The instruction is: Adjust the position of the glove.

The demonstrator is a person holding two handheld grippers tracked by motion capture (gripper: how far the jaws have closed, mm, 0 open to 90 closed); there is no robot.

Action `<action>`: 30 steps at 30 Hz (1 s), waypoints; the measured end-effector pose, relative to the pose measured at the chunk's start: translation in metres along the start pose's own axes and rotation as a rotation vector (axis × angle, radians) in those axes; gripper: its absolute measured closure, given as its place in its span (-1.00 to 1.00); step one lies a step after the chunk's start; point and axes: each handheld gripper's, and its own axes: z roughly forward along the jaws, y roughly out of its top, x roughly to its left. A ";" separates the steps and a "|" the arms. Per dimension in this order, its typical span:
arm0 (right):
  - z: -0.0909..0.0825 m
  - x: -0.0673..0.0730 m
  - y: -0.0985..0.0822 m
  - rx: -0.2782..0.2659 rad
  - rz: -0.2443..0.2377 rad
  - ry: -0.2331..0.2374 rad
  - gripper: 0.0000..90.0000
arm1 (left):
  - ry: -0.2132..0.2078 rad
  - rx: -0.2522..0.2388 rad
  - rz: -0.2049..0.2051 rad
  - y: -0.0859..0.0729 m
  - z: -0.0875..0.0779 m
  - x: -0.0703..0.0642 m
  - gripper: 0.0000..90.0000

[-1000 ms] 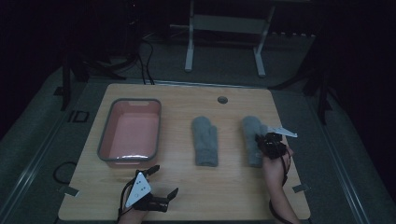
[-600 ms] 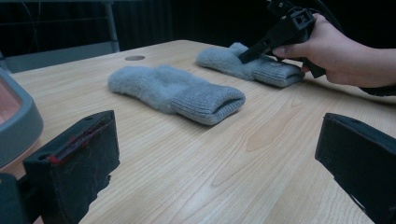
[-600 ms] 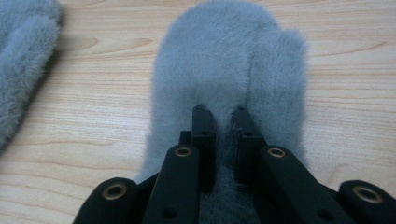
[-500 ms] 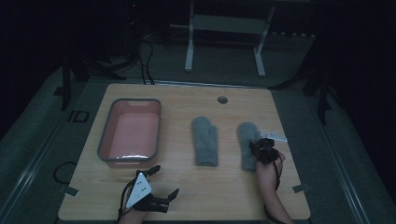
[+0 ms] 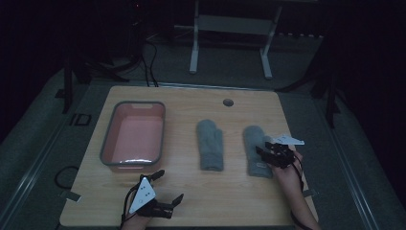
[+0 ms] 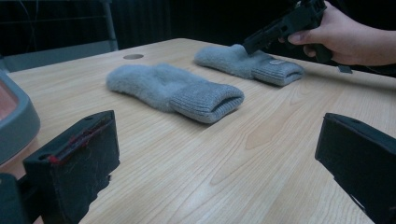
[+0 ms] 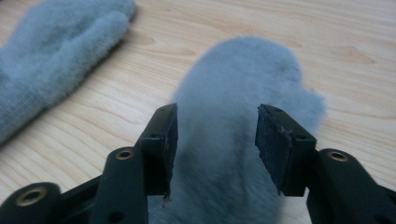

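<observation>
the right gripper [image 5: 266, 154] hovers over the right grey mitten [image 5: 254, 149], jaws apart astride its middle; the step looks like a grasp, so next comes lowering and closing. the left gripper [image 5: 167, 187] waits wide open near the table's front edge. the pink tub [image 5: 109, 143] holds nothing; the other mitten [image 5: 210, 143] lies between.

The letters "ID" stand in pale paint on the floor [image 5: 79, 120], left of the bench [image 5: 230, 201], beside its far left corner.
</observation>
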 end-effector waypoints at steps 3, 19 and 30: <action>0.004 -0.006 -0.007 0.022 -0.010 0.016 0.08 | -0.002 -0.001 0.005 0.000 0.000 0.000 -1.00; 0.010 0.013 -0.002 0.044 0.090 -0.055 0.83 | -0.002 -0.003 0.007 0.000 0.000 0.000 -1.00; -0.015 0.024 0.042 -0.046 0.168 -0.063 0.83 | -0.001 0.000 0.008 0.000 0.000 0.000 -1.00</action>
